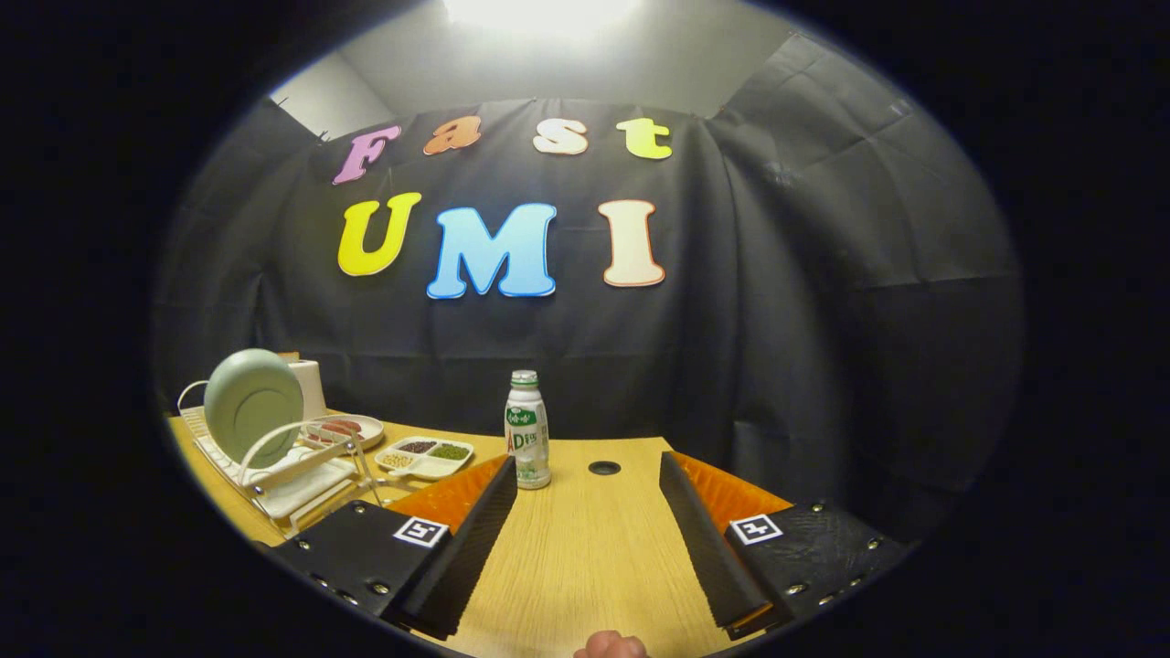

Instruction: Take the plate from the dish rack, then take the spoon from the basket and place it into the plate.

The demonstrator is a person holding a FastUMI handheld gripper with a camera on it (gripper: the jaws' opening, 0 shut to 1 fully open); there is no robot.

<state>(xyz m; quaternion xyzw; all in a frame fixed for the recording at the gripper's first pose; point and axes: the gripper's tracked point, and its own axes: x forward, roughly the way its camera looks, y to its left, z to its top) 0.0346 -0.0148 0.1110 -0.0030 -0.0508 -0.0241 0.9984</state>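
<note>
The bench (585, 557) is the biggest thing here, a pale wood top with a small dark hole (603, 468) at about 12 o'clock from the fingers.

Next is the hand-held gripper (585, 548). Its two black fingers are spread wide with nothing between them, just bare wood. A bit of a person's hand (611, 645) peeks in at 6 o'clock.

The dish rack (274, 471) is white and sits at about 10 o'clock from the fingers, just past the left finger. The plate (253, 402) is pale green and stands up on its edge in the rack. It has not been taken yet, so the task looks to be at its very start.

Behind the rack, a flat dish (345, 429) holds something pink, and a white tray with little boxes (424, 457) holds beans or seeds. A small bottle (527, 429) stands at 11 o'clock, just beyond the left finger's tip.

I cannot make out the spoon or the basket for sure.

What could go wrong, I think: the plate is smooth and upright, so a pinch too near the rim could let it slip and fall. Swinging over to the rack could bump the bottle and knock it down. Pulling the plate sideways could catch the rack's wires and drag the rack along.
</note>
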